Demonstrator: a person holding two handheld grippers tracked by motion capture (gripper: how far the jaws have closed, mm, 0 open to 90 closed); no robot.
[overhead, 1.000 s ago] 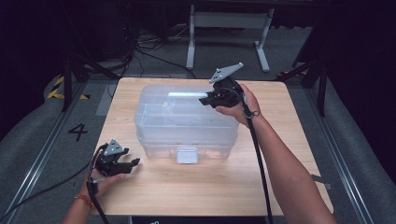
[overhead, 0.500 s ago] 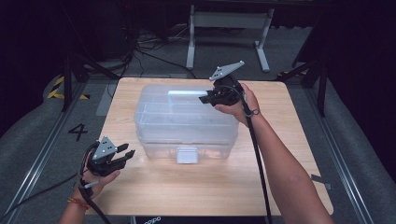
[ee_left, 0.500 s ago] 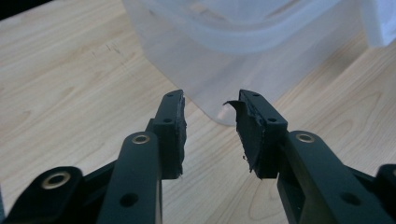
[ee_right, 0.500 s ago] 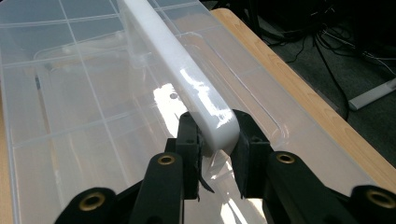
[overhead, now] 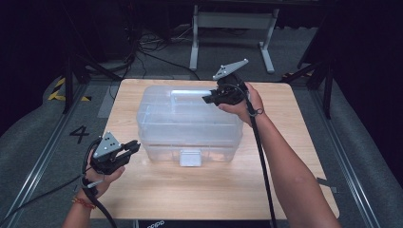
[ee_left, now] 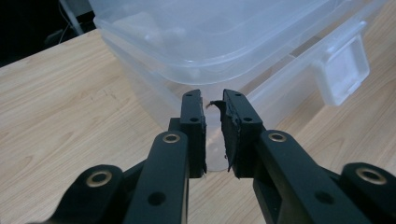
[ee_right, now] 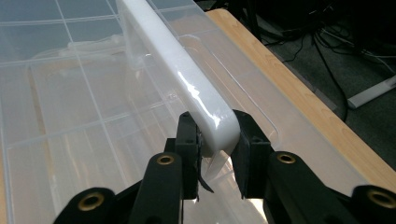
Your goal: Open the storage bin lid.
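Note:
A clear plastic storage box (overhead: 190, 118) with a lid stands in the middle of the wooden table (overhead: 214, 190). My right gripper (overhead: 207, 99) is shut on the right end of the lid's white handle (overhead: 190, 93). In the right gripper view the handle (ee_right: 177, 70) sits squeezed between the pads of the right gripper (ee_right: 212, 123). My left gripper (overhead: 135, 146) hovers beside the box's front left corner, apart from it. Its jaws have just been closing. In the left gripper view the left gripper (ee_left: 212, 100) shows a narrow gap with nothing between the pads.
A white latch (overhead: 190, 157) sits at the middle of the box's front wall, also seen as the latch (ee_left: 343, 70) in the left gripper view. Bare wood lies in front of the box. Dark floor, cables and a metal stand (overhead: 233, 19) surround the table.
The left gripper has risen a little at the box's front left corner and its jaws have narrowed. The right gripper has stayed on the handle.

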